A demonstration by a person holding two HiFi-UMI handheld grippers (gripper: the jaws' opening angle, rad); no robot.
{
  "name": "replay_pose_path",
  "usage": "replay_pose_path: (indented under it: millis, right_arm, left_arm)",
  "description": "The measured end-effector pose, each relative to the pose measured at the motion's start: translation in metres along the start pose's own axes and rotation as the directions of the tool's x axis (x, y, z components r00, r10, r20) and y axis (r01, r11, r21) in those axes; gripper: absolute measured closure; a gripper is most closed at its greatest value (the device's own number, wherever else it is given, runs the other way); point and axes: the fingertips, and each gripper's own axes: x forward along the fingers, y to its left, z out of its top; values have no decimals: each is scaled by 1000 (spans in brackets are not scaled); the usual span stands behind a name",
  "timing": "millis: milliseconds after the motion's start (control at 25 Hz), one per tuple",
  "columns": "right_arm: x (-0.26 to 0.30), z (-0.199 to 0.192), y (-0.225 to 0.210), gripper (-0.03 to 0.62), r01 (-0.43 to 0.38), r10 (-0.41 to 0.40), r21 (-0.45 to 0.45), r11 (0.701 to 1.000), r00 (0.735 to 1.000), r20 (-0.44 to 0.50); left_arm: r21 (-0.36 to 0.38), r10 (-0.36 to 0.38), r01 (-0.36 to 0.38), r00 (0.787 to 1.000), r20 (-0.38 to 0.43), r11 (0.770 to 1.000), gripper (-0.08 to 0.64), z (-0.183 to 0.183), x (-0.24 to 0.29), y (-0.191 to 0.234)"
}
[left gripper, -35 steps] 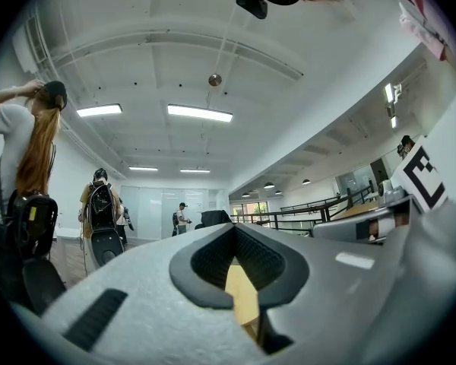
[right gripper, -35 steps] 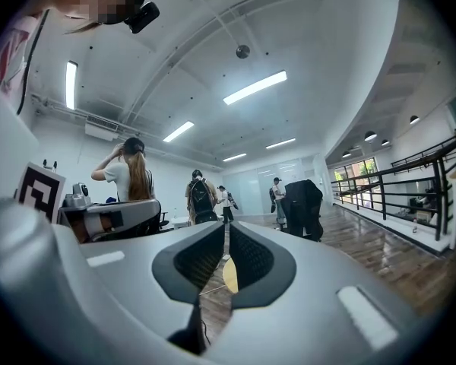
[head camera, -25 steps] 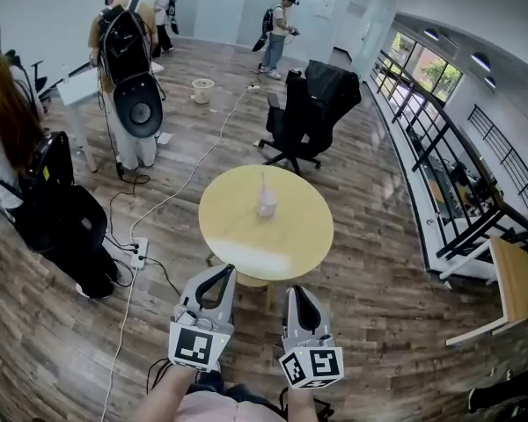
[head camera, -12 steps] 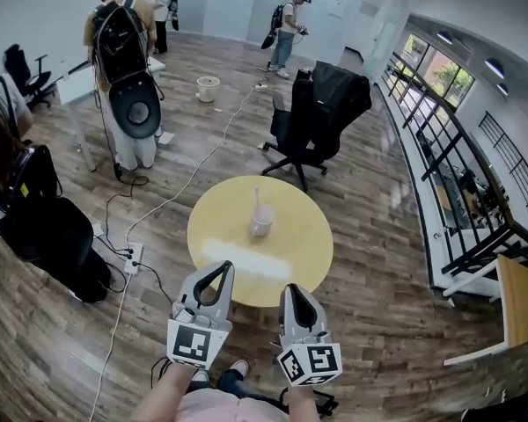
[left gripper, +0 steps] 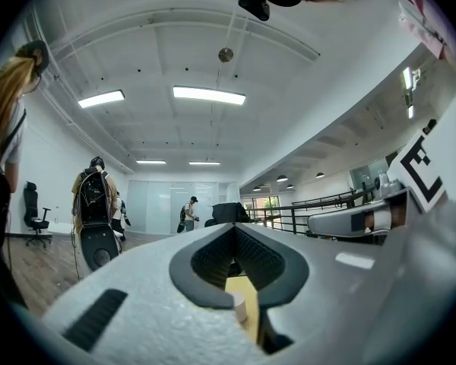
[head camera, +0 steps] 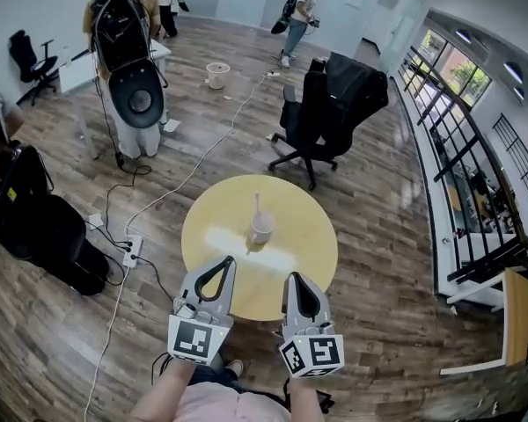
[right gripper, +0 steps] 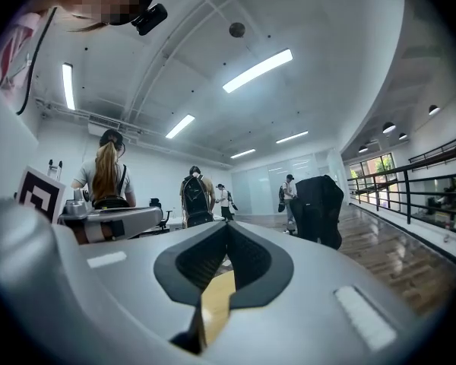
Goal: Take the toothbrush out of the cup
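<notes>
**Head view:** You stand at the near edge of the round yellow table (head camera: 310,255) with both tools held out ahead of you. The left tool (head camera: 226,261) and the right tool (head camera: 295,278) each have their jaws drawn together, with nothing between them. The pale cup (head camera: 261,229) sits near the middle of the table, well beyond both tips. The toothbrush (head camera: 256,206) stands in it, its handle rising clear of the rim. A black office chair (head camera: 321,117) stands past the far edge.

**Left gripper view:** The left tool (left gripper: 234,227) is closed at the tips. Through the loop behind them you see a strip of table (left gripper: 248,322) and the cup (left gripper: 238,308), low and small. The toothbrush cannot be made out here.

**Right gripper view:** The right tool (right gripper: 228,226) is likewise closed and empty. Only the yellow table (right gripper: 215,303) shows through the loop.

The lift looks not yet begun, so this is the approach. Open one tool before you arrive and bring its jaws to either side of the handle above the rim. Draw the toothbrush out along its own line. The cup looks light and may tip or ride up with the brush, so steady it with the other tool.
</notes>
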Motion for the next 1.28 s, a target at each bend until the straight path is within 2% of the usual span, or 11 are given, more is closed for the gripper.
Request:
replay_pose_path:
  millis: [360, 480, 760, 880, 1040, 1280]
  right_arm:
    - [88, -12, -6, 588, -4, 4, 10, 1000, 999, -36]
    - [119, -21, -13, 588, -4, 5, 9, 1000, 998, -57]
    - [193, -70, -45, 588, 27, -22, 28, 999, 988, -155]
    - [220, -107, -60, 584, 38, -32, 24, 999, 972, -231]
    - [246, -152, -79, 527, 52, -33, 51, 997, 945, -327]
    - [278, -201, -89, 447, 52, -37, 23, 998, 895, -445]
  left_arm:
    - [22, -43, 43, 999, -19, 999, 561, -21, 63, 48]
    - [6, -50, 51, 998, -29, 999, 561, -34, 84, 60]
    - [-11, -70, 69, 993, -92, 998, 561, -79, 123, 89]
    - [-50, -73, 67, 989, -127, 996, 561, -103, 134, 96]
    - [-84, -80, 65, 980, -183, 994, 561, -131, 146, 104]
    - [-157, -54, 19, 974, -218, 987, 561, -157, 155, 120]
